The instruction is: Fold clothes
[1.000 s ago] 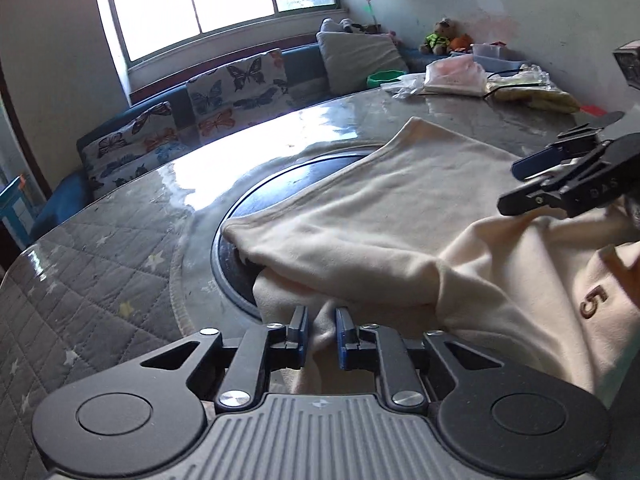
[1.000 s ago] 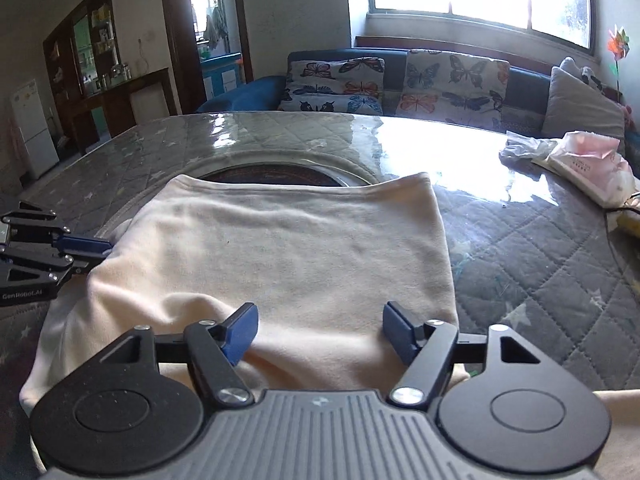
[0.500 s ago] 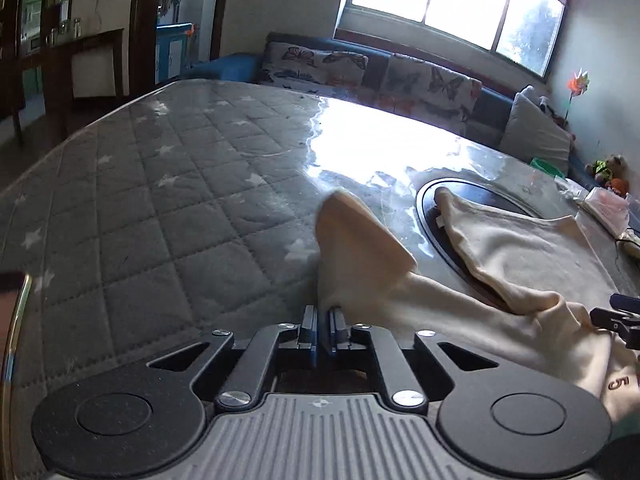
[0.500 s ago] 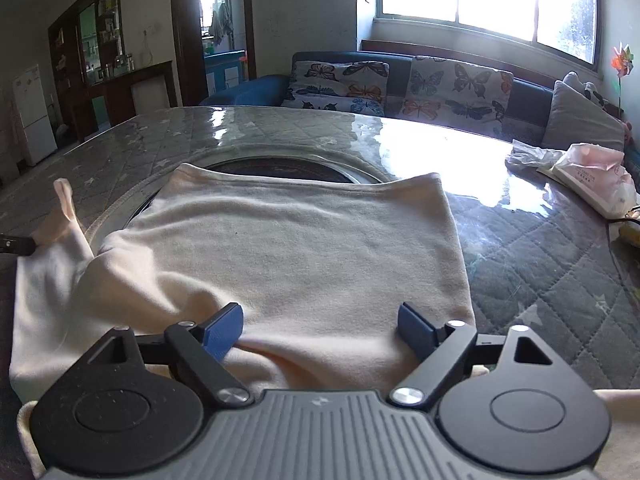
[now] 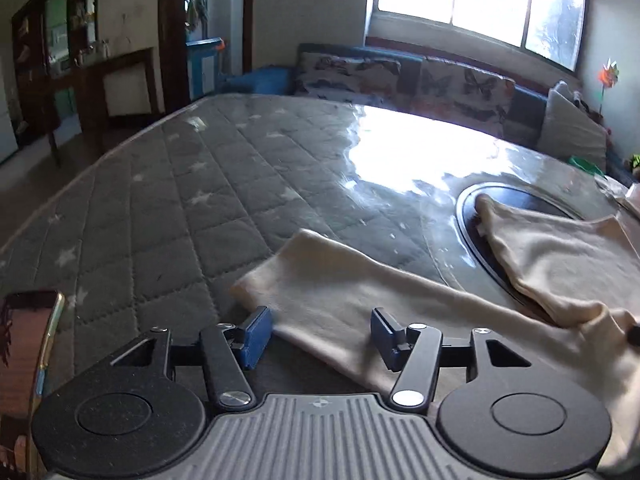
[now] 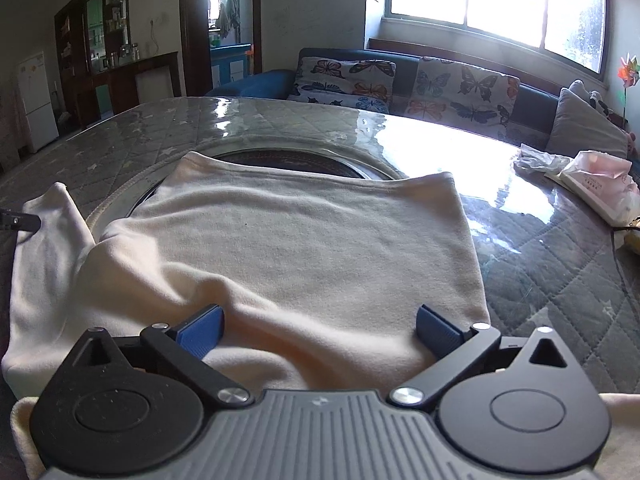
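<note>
Sleeve (image 5: 320, 280) lies flat just ahead of the left gripper (image 5: 316, 334), running right toward the sweater body (image 6: 304, 248); both grippers gape wide, holding nothing, right gripper (image 6: 320, 330) over the near hem.

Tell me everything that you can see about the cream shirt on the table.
The cream shirt looks like soft, thick knit cloth. It lies mostly flat on the quilted grey table, its far hem over the dark round inset. One sleeve is spread out flat to the side. Soft wrinkles rise near the open right gripper. The left gripper is open over the sleeve end. Neither grips it.
</note>
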